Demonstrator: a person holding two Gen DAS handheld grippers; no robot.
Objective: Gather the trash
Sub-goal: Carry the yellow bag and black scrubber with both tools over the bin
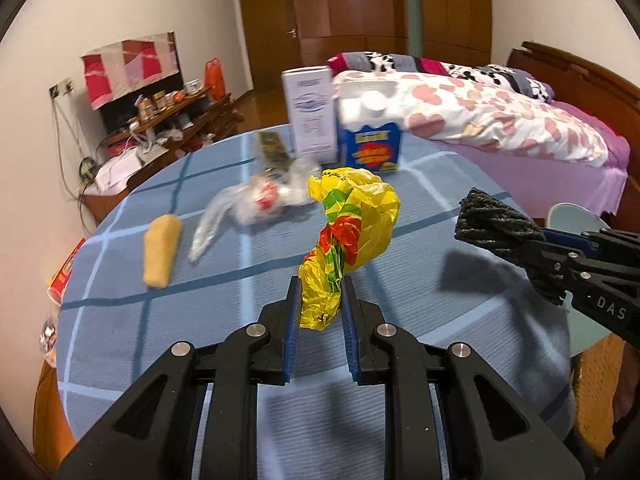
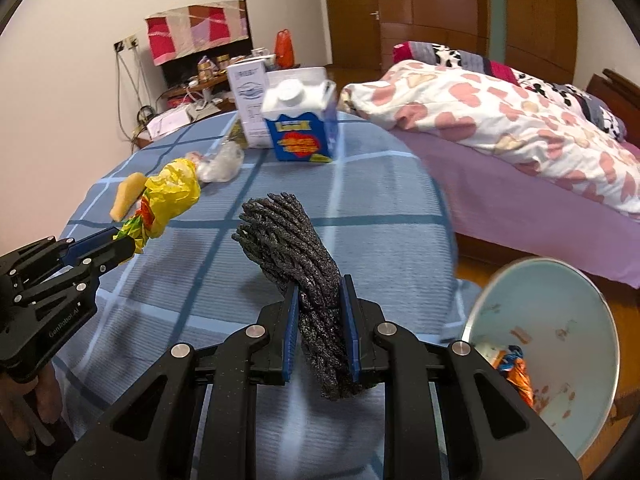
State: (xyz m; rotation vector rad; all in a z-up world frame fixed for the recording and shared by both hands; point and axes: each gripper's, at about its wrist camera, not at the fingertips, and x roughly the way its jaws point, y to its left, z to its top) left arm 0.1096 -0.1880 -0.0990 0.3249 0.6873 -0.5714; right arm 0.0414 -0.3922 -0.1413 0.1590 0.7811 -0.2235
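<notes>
My left gripper [image 1: 320, 296] is shut on a crumpled yellow wrapper [image 1: 352, 220] and holds it above the blue checked tablecloth [image 1: 224, 320]. The left gripper also shows in the right wrist view [image 2: 126, 246] with the wrapper [image 2: 172, 196]. My right gripper [image 2: 320, 300] is shut on a dark grey bundle of cord [image 2: 292, 248], held above the table's right side. That bundle [image 1: 496, 226] shows at the right of the left wrist view. A pale blue trash bin [image 2: 568, 320] with some scraps inside stands on the floor by the table's right edge.
On the table lie a yellow sponge [image 1: 162, 250], crumpled clear plastic [image 1: 256, 200], a dark packet [image 1: 272, 148], a blue carton [image 1: 370, 136] and a white box [image 1: 310, 110]. A bed [image 2: 520, 140] stands to the right. A cluttered shelf [image 1: 168, 120] stands at the left wall.
</notes>
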